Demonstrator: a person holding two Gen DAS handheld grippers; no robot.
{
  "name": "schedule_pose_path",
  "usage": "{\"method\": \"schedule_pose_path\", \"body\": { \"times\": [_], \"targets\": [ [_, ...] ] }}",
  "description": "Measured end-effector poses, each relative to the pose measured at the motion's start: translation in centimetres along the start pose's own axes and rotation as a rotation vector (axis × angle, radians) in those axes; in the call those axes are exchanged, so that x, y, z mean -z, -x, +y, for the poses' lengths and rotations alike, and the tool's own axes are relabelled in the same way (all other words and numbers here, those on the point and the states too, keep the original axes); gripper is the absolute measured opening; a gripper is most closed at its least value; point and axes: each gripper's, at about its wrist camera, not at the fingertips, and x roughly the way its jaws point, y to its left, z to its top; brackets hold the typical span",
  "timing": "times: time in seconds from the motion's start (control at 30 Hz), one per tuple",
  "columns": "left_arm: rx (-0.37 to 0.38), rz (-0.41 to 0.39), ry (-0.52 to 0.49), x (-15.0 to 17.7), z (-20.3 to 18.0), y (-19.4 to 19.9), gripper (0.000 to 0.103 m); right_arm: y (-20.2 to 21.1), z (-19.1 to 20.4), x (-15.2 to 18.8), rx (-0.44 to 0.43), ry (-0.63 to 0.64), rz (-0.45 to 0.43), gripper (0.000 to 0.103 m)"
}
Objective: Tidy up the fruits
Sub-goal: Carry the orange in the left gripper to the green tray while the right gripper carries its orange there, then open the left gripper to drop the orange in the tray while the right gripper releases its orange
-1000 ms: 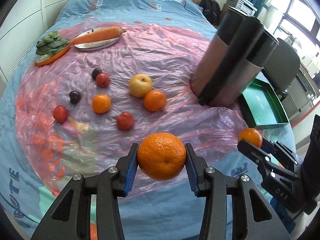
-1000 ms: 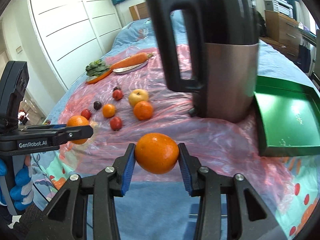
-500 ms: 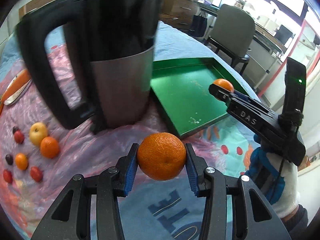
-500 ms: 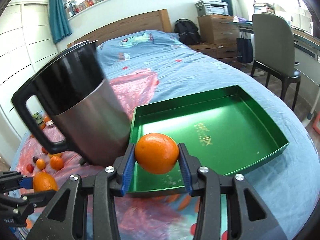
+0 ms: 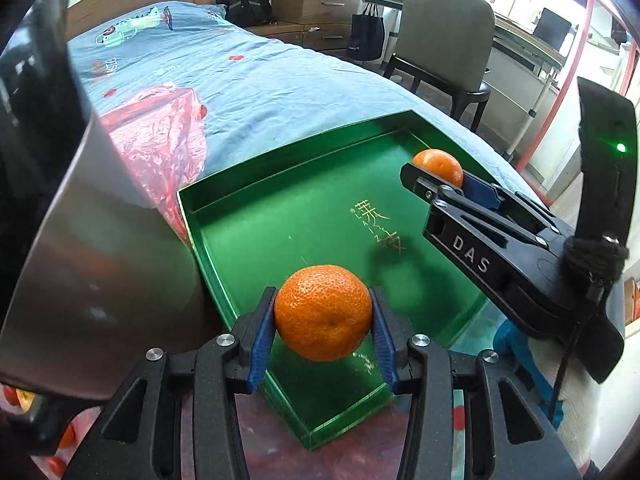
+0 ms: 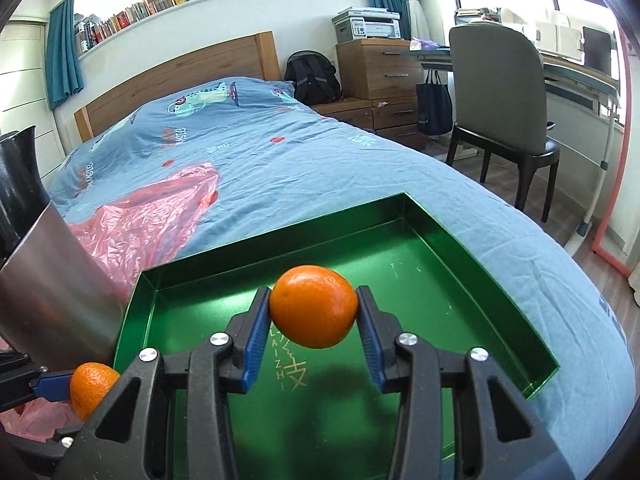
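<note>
— Well, both hands are loaded. The left black two-finger gripper with blue pads [image 5: 323,326] is clamped on a round orange mandarin with pebbly skin [image 5: 323,312], and it hangs over the near left corner of the shallow green metal tray [image 5: 256,184].

— And the other one?

— The right black gripper [image 6: 313,322] is closed on a second, smoother orange mandarin [image 6: 313,306], held above the tray floor further in, over the gold lettering. Neither fruit touches the tray yet, as far as I can judge; I see shadows under both.

— So what worries you?

— Three things. First, round fruit let go from that height would likely roll on slick metal. The rim is low, so a lively one could hop it and run off across the blue printed bedsheet [image 6: 280,160].

— And second?

— That tall steel kettle with the black top [image 5: 80,240] stands just beside the tray's left wall. The left hand is working right next to it; a careless swing outward could knock it over on that soft bed.

— Third?

— The two tools are close together over one tray. If both drop in at once they could clash, or one mandarin could land against the other and shove it. I'd lower each to the floor, one after the other, before the pads part.
</note>
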Motion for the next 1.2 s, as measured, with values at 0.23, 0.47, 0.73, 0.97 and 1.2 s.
{"method": "schedule_pose_path", "body": {
  "times": [0.23, 0.47, 0.73, 0.97, 1.2],
  "targets": [
    [-0.029, 0.026, 0.002, -1.0, 0.1, -3.7, 0.039, -1.9, -0.3, 0.6, 0.049, 0.017, 0.038, 0.073],
    [-0.041, 0.037, -0.007, -0.7, 0.1, -5.4, 0.039, -3.4, -0.3, 1.4, 0.053, 0.016, 0.076, 0.073],
    [-0.039, 0.049, -0.002, -0.7, 0.3, -6.3, 0.04, -3.6, -0.2, 1.6, 0.072, 0.029, 0.096, 0.073],
    [-0.06, 0.041, -0.017, -0.4, 0.0, -6.4, 0.04, -3.6, 0.0, 1.6, 0.08, 0.033, 0.099, 0.074],
    [-0.071, 0.049, -0.022, -0.5, -0.1, -6.3, 0.041, -3.6, 0.1, 1.6, 0.09, 0.031, 0.101, 0.075]
  ]
}}
